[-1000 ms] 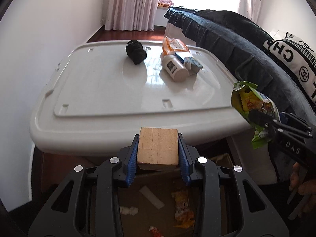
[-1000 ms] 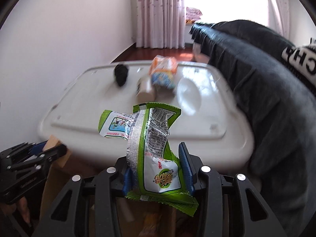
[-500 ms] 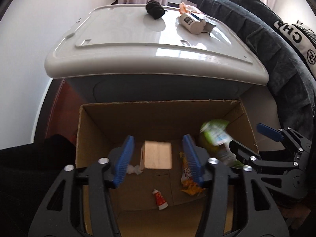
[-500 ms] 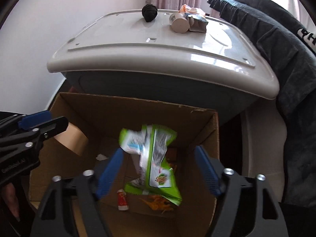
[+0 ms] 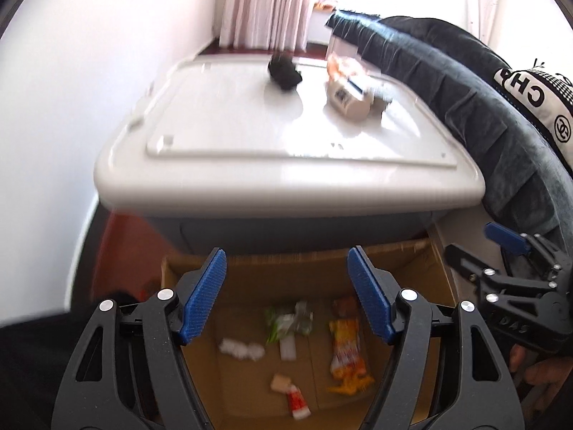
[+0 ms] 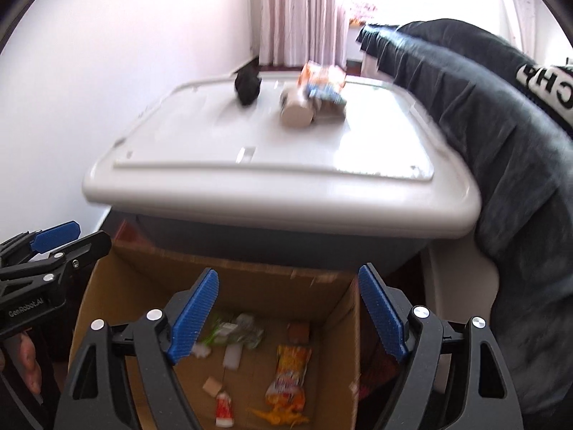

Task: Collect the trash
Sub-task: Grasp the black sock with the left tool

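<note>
An open cardboard box (image 5: 293, 279) sits on the floor below both grippers. Inside lie a green wrapper (image 5: 288, 322), an orange snack bag (image 5: 345, 347), white tissue (image 5: 240, 349), a small wooden block (image 5: 280, 383) and a red-and-white tube (image 5: 298, 403). My left gripper (image 5: 285, 254) hangs over the box, its jaws opening with nothing between them. My right gripper (image 6: 287, 272) is open and empty above the same box (image 6: 268, 286), over the green wrapper (image 6: 232, 333) and the block (image 6: 211, 386). On the white lid (image 5: 250, 136) remain a black lump (image 5: 284, 71), a white bottle (image 5: 347, 98) and an orange packet (image 5: 340, 66).
The white lid tops a grey storage bin (image 6: 272, 240) right behind the box. A dark blanket (image 6: 501, 143) drapes over furniture on the right. A white wall (image 5: 71, 89) runs along the left. A hand (image 6: 27, 369) holds the left gripper's handle.
Both grippers have opened. The wooden block has dropped from the left one and the green wrapper from the right, and both now lie at the bottom of the box.
</note>
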The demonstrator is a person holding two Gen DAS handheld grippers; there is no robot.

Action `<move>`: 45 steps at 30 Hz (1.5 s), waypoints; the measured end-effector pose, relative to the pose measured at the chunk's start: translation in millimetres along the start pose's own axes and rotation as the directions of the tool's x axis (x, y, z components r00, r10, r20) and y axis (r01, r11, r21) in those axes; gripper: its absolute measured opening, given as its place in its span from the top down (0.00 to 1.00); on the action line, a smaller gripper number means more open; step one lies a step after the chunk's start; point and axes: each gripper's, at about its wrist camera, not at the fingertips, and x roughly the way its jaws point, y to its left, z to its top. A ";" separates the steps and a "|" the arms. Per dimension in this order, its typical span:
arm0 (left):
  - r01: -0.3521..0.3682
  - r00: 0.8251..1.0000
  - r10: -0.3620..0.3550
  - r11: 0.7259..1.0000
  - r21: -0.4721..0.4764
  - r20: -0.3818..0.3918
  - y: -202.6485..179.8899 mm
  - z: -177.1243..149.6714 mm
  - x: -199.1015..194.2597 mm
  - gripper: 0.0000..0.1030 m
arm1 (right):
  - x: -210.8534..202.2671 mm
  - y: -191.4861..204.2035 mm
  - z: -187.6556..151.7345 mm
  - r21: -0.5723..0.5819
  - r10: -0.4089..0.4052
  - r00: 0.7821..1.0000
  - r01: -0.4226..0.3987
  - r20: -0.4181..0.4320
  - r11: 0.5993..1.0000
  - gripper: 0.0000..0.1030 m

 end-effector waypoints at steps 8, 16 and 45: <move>-0.041 0.997 0.043 0.999 -0.030 0.065 -1.6 89.8 43.4 0.27 | -12.1 -27.2 60.3 0.036 -0.049 0.989 0.044 0.143 0.998 0.22; -0.100 0.993 0.104 0.993 -0.054 0.064 1.8 196.6 134.7 0.25 | -7.1 -51.8 105.3 0.060 -0.064 0.971 0.052 0.229 0.997 0.20; -0.116 0.993 0.118 0.990 -0.079 0.021 16.1 245.4 233.1 0.56 | 27.2 -67.3 118.8 0.067 -0.075 0.981 0.065 0.176 0.996 0.20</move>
